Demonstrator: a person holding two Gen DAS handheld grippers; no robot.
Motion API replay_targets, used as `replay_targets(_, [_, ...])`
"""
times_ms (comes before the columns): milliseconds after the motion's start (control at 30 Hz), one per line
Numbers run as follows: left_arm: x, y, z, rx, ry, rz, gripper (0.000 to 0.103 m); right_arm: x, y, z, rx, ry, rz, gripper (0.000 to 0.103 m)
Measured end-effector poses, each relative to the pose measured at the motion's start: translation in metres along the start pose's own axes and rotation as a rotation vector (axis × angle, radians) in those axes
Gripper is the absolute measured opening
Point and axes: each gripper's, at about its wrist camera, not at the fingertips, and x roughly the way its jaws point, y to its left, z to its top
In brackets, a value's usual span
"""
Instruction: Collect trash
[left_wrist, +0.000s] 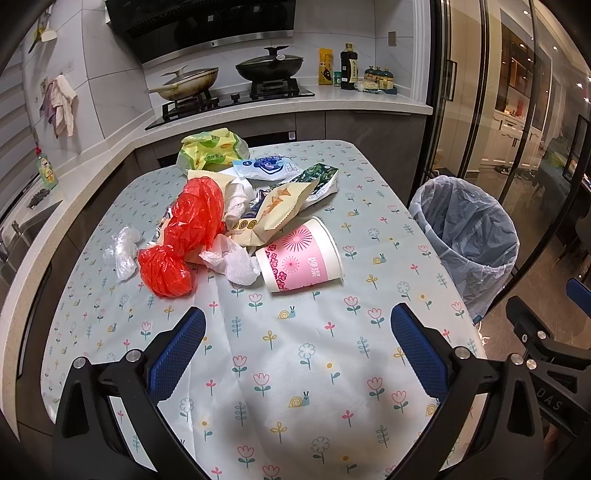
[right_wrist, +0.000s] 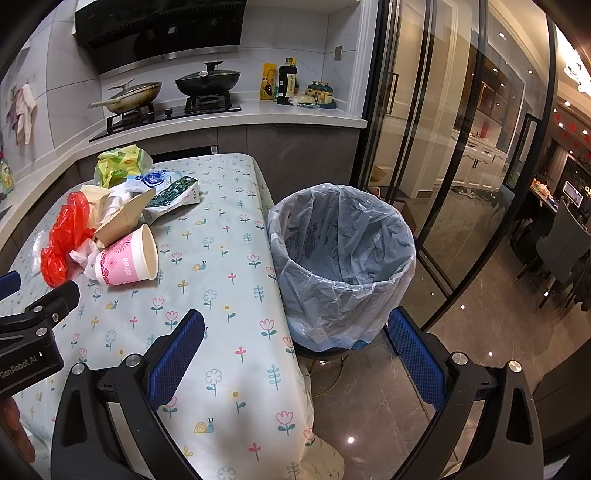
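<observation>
A heap of trash lies on the flowered table (left_wrist: 295, 369): a pink paper cup (left_wrist: 301, 258) on its side, a red plastic bag (left_wrist: 184, 236), crumpled white tissue (left_wrist: 236, 264), a beige snack wrapper (left_wrist: 275, 208), a clear plastic wad (left_wrist: 123, 251) and a green-yellow bag (left_wrist: 210, 147). My left gripper (left_wrist: 297, 350) is open and empty, above the table, short of the cup. My right gripper (right_wrist: 295, 350) is open and empty over the table's right edge, near the lined trash bin (right_wrist: 343, 258). The cup (right_wrist: 127, 262) and red bag (right_wrist: 66, 236) also show in the right wrist view.
The bin (left_wrist: 469, 236) stands on the floor beside the table's right edge. A kitchen counter with a stove and two pans (left_wrist: 229, 77) runs behind the table. Bottles (left_wrist: 349, 66) stand at its right end. Glass sliding doors (right_wrist: 461, 147) are to the right.
</observation>
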Motion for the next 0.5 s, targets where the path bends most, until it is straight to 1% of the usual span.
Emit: replay_targets(500, [0.0000,0.0014,0.0002,-0.001,0.002,-0.002,0.096,0.0003,0.0002,-0.0002,0.000,0.002,-0.001,0.096])
